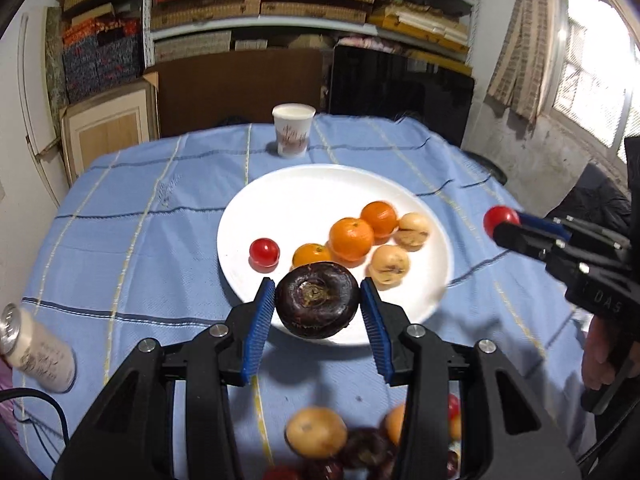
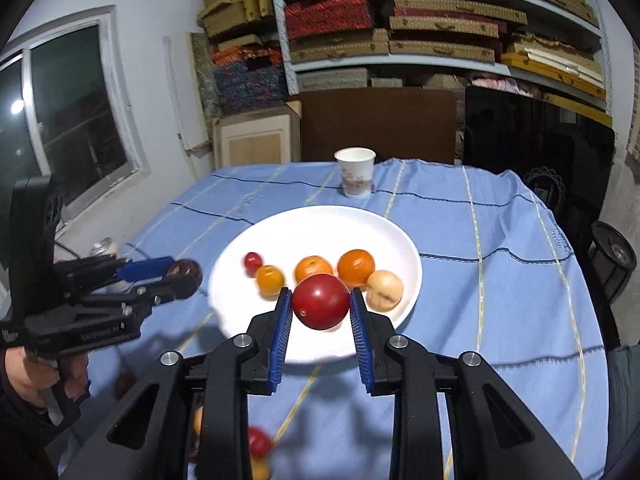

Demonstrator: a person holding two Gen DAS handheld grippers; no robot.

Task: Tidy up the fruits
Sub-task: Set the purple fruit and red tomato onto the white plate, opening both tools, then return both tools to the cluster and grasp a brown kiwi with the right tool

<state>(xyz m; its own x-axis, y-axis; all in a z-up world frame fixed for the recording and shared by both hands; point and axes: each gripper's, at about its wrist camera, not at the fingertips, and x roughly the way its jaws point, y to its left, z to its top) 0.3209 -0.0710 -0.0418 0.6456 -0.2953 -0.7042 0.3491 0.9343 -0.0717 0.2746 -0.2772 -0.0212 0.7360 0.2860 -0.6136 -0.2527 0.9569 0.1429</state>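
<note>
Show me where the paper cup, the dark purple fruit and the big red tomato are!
paper cup [image 1: 293,131]: left wrist view, middle of its side wall.
dark purple fruit [image 1: 317,299]: left wrist view, near its stem end.
big red tomato [image 2: 321,301]: right wrist view, middle of its skin.

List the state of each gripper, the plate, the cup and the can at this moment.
left gripper: shut on the dark purple fruit, held above the plate's near edge.
right gripper: shut on the red tomato.
white plate: upright on the cloth, holding fruits.
paper cup: upright behind the plate.
can: tilted in this view.
</note>
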